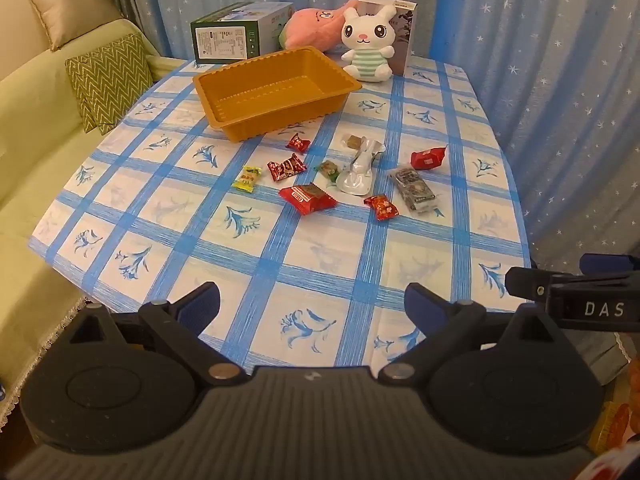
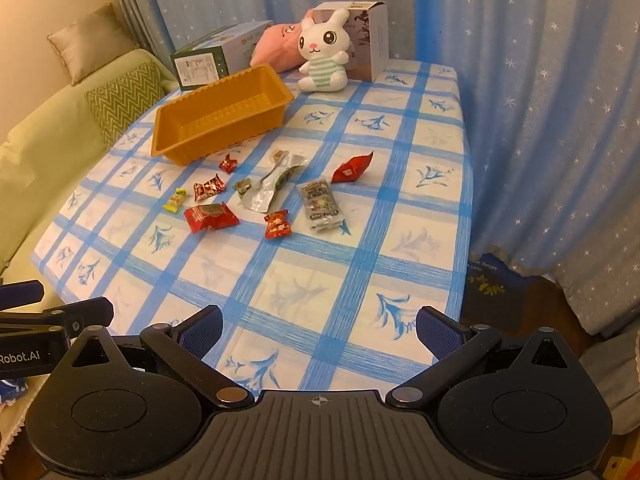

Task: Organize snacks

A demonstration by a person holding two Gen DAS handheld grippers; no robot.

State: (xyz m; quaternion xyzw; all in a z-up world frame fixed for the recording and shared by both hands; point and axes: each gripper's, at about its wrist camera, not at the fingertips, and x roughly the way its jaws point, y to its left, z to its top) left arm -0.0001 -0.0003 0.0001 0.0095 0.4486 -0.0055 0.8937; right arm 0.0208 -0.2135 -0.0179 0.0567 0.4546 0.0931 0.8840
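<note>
A: Field note. You had both grippers hanging over the near edge of the table [image 1: 472,240], tilted down. Left gripper [image 1: 312,300] was spread wide and empty; right gripper [image 2: 320,322] likewise, nothing between its fingers.

B: Where were the snacks?

A: Scattered mid-table, all still outside the tray [image 1: 276,92], which stood empty just behind them.

B: What did you flag as risk?

A: Crowding, I judged. The silver pouch [image 1: 358,172] lay touching a small green candy [image 1: 329,169], so a wide closing could have caught both or flicked one off. The flat wrappers, like the red pack [image 1: 306,198], looked slippery on the cloth [image 1: 280,256]; you might have pinched cloth and dragged everything. The grippers also sat just beside each other, so a crossed reach could have knocked them together.
</note>
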